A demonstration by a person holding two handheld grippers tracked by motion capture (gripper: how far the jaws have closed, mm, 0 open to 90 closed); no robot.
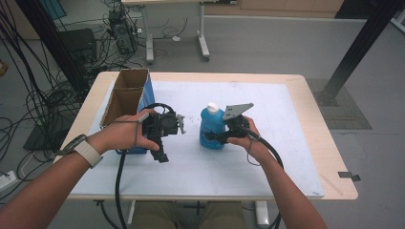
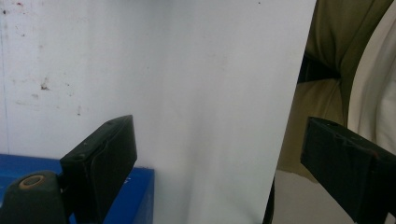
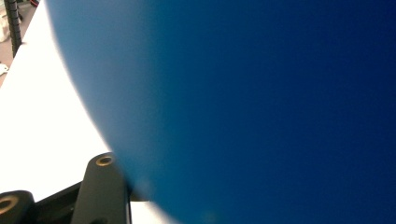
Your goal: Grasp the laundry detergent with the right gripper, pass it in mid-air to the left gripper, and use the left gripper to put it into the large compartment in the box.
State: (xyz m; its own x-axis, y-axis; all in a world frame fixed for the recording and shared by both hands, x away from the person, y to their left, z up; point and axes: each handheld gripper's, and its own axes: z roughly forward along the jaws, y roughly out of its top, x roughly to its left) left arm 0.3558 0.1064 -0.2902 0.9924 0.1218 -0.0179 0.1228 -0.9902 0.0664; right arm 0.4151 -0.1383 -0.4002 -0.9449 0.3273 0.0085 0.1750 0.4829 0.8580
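**My right claw hugs the blue bottle**

The blue bottle (image 1: 212, 128) stands straight up. Its long way runs up and down, and its white cap (image 1: 212, 107) points at the ceiling. It sits to the right of the open cardboard box (image 1: 125, 98), with a gap between them.

My right claw (image 1: 213, 136) is squeezed onto the bottle's low part. My left claw (image 1: 161, 155) is wide open and holds nothing. It hangs just in front of the box.

From high up I see the whole bottle. My right claw's own camera shows a blurry blue wall (image 3: 261, 107).

I count one bottle, one box, two claws.
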